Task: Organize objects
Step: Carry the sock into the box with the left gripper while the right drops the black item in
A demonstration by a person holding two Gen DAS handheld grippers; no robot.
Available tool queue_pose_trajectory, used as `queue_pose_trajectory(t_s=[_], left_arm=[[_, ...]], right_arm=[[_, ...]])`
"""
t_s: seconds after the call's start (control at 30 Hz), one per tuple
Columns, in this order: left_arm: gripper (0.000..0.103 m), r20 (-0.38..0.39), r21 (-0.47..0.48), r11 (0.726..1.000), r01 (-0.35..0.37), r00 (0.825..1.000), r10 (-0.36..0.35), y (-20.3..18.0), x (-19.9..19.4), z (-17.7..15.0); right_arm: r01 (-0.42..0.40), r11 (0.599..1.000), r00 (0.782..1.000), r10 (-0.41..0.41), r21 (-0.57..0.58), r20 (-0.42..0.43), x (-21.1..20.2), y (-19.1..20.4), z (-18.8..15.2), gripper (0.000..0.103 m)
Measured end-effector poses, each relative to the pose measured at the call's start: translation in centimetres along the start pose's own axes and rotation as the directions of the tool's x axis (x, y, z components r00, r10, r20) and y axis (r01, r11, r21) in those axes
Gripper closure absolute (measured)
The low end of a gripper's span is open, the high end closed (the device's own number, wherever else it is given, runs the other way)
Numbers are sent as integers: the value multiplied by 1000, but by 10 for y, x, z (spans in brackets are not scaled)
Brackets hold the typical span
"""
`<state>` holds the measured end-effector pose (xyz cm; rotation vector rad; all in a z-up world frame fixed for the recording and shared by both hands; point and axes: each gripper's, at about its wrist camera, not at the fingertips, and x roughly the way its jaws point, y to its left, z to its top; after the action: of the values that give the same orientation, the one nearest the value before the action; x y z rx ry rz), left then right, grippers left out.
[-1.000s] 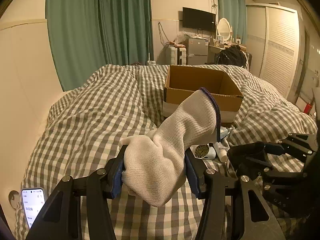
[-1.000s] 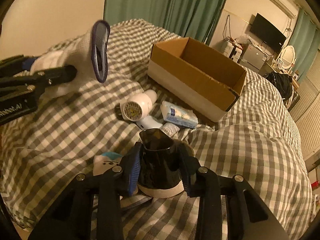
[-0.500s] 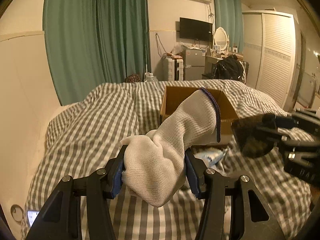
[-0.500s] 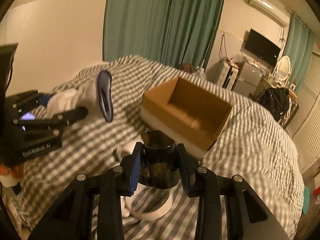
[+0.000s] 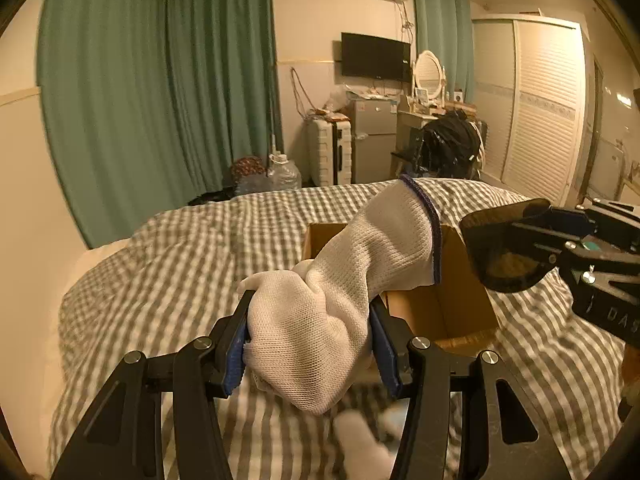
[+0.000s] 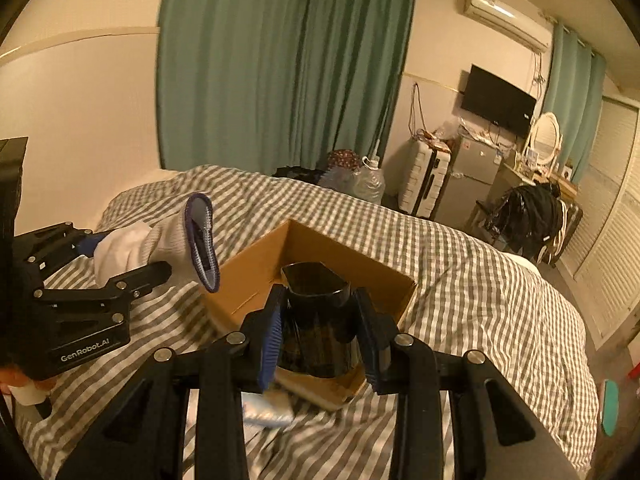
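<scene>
Left wrist view: 1 white glove [image 5: 320, 320] pinched by left gripper [image 5: 310, 344]; right gripper [image 6: 322, 336] clamps 1 black nozzle [image 6: 318, 320]; 1 cardboard box [image 6: 256, 280] w/ both above.

White knit glove [image 5: 340, 300] with blue cuff, dark glossy cup [image 6: 318, 320], open cardboard box [image 6: 256, 272] on bed

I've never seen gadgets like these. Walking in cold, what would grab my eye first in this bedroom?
Probably the white knit glove with a blue cuff, pinched in the left gripper and sticking up in the air. Beside it, the right gripper clamps a dark, glossy nozzle-like piece. Both hang by an open cardboard box that sits on the grey-checked bed, with tall green curtains behind.
</scene>
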<state>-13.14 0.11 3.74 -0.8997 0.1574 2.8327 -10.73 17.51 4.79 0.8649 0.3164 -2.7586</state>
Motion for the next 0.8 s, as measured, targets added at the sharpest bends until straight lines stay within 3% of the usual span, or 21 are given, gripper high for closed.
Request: queue_pose_trajectory(t_s=[0.23, 0.4, 0.67, 0.8], left_arm=[[49, -93, 39, 999, 26, 995, -22, -12, 93, 27], [49, -137, 116, 993, 33, 990, -17, -29, 140, 25], [47, -194, 160, 984, 76, 980, -44, -48, 167, 8], [32, -217, 148, 985, 90, 975, -56, -48, 161, 0]], right_arm=[[-10, 999, 996, 13, 32, -86, 81, -38, 19, 70], [-12, 1000, 987, 13, 9, -158, 136, -53, 22, 70], [-13, 998, 974, 26, 59, -225, 181, -68, -1, 70], [-9, 994, 978, 32, 109, -205, 169, -75, 1, 70]])
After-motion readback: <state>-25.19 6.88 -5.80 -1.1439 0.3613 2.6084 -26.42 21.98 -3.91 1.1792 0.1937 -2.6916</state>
